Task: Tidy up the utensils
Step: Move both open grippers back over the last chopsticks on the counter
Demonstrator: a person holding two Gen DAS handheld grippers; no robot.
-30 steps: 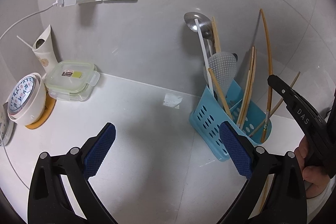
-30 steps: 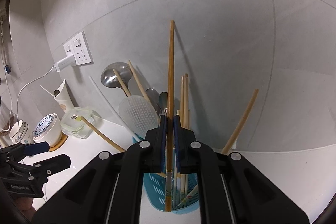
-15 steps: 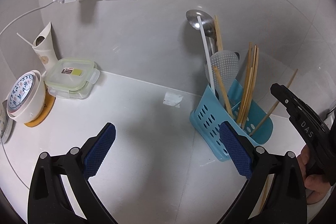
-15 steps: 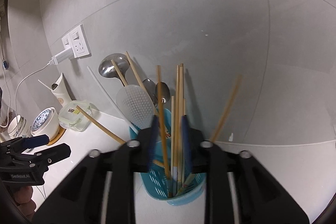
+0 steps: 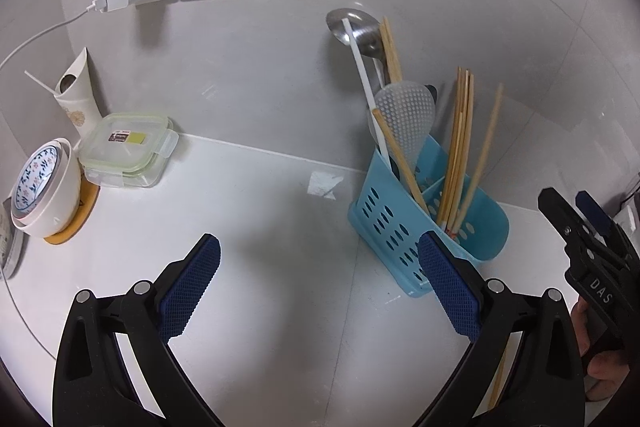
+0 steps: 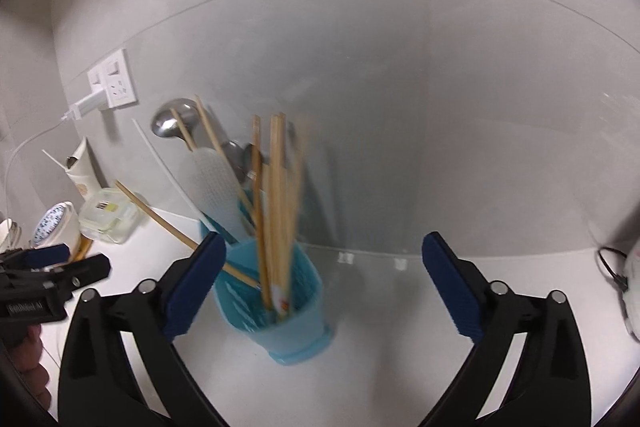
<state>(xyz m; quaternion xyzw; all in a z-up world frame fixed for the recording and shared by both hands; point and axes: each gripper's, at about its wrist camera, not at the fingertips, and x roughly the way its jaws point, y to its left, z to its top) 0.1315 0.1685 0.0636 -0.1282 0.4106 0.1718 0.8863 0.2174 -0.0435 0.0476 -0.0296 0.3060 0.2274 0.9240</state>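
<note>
The blue utensil holder (image 5: pixel 424 227) stands on the white counter (image 5: pixel 260 227) against the wall, just ahead of the left gripper's (image 5: pixel 320 287) right pad and ahead of the right gripper (image 6: pixel 320 279), nearer its left pad. Wooden chopsticks (image 5: pixel 460 147) stand bunched in one compartment; a metal ladle (image 5: pixel 356 27) and a white perforated spatula (image 5: pixel 404 119) lean in the other. The right gripper's jaws are opening, nothing between them; the left gripper's jaws stand wide apart and empty.

Most utensils seem housed already. One chopstick (image 5: pixel 400 159) slants out towards the left gripper and probably wants straightening. A wooden stick (image 5: pixel 498 375) shows partly behind the left gripper's right finger, perhaps left on the counter. The right wrist view is blurred, so the chopstick count is unclear.
</note>
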